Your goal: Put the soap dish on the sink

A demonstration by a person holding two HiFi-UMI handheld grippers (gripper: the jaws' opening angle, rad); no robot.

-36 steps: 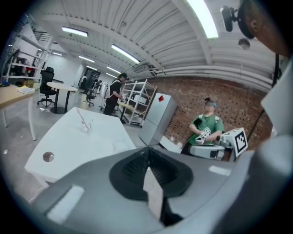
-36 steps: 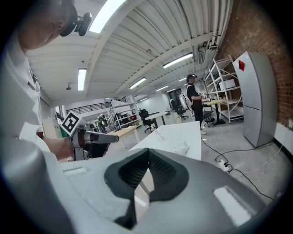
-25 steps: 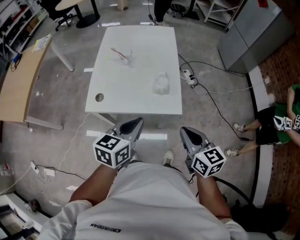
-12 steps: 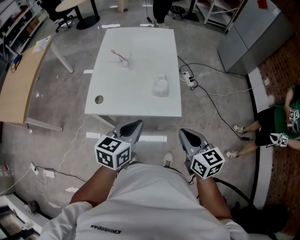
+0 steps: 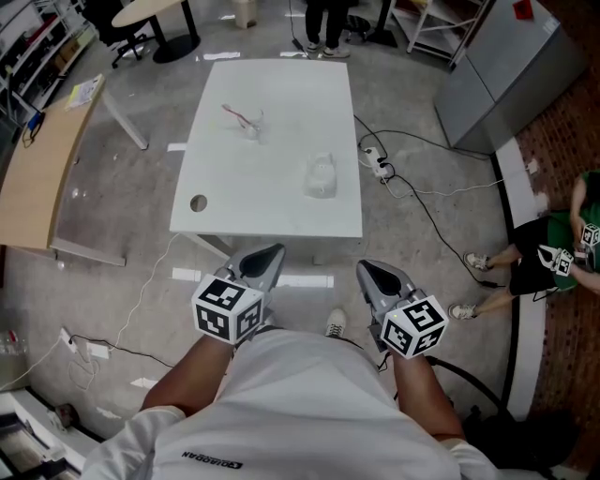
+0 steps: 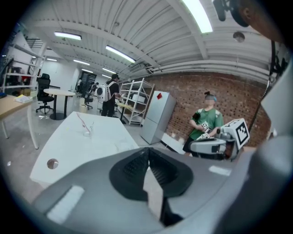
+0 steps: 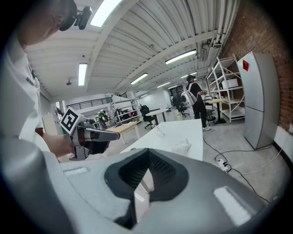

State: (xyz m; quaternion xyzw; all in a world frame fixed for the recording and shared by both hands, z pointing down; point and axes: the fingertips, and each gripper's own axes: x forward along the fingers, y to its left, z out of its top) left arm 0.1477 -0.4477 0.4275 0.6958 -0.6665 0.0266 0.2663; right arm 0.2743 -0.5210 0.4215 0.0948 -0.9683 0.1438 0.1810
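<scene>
**Grey left tool (image 5: pixel 270 253) and right tool (image 5: pixel 368 269) clenched, empty**

Both tools' jaws are pressed together with nothing between them, side by side, close to the person's torso. A white surface (image 5: pixel 253 202) stands ahead of them. What looks like the clear soap dish (image 5: pixel 321 174) lies on it, well apart from both tools.

seated person (image 5: pixel 530 267): marker cubes (image 5: pixel 561 260) shifted (far right edge) | standing person (image 5: pixel 323 21): feet (image 5: pixel 334 52) now in view

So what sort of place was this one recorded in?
Probably a lab or workshop space: bare concrete floor, a brick wall, open metal shelving, and cables trailing to a power strip beside the white table.
</scene>
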